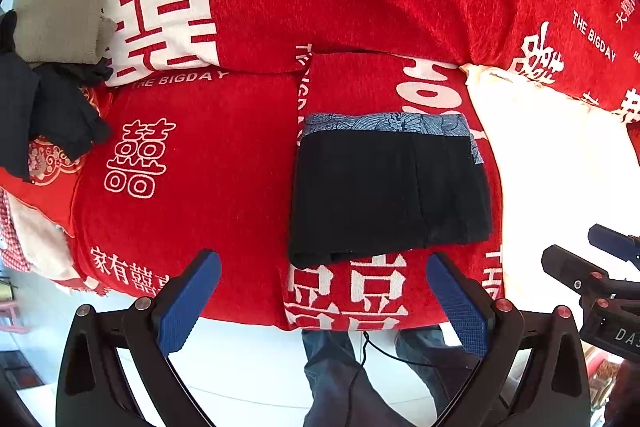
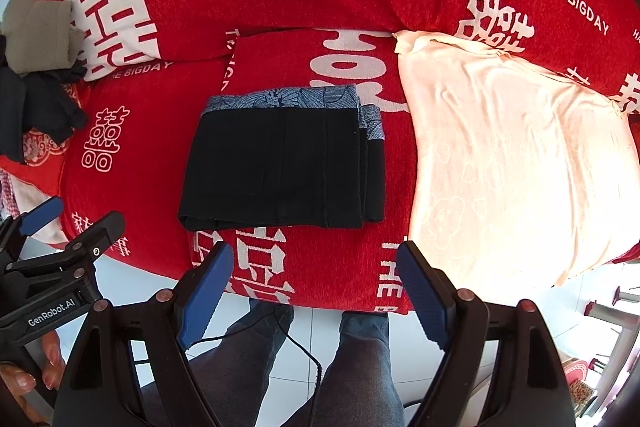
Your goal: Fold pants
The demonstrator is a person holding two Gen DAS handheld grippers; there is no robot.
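The black pants (image 1: pixel 388 187) lie folded into a compact rectangle on the red sofa seat (image 1: pixel 208 163), with a blue-grey patterned waistband (image 1: pixel 384 125) along the far edge. They also show in the right wrist view (image 2: pixel 280 167). My left gripper (image 1: pixel 324 287) is open and empty, held above the sofa's front edge just short of the pants. My right gripper (image 2: pixel 316 279) is open and empty, also in front of the pants. Each gripper shows in the other's view, the right one (image 1: pixel 592 267) and the left one (image 2: pixel 68 231).
A cream cloth (image 2: pixel 508 155) is spread on the seat to the right of the pants. A beige folded garment (image 1: pixel 60 15) and dark clothes (image 1: pixel 44 107) lie at the far left. The person's legs (image 2: pixel 304 359) and a cable stand below on the white floor.
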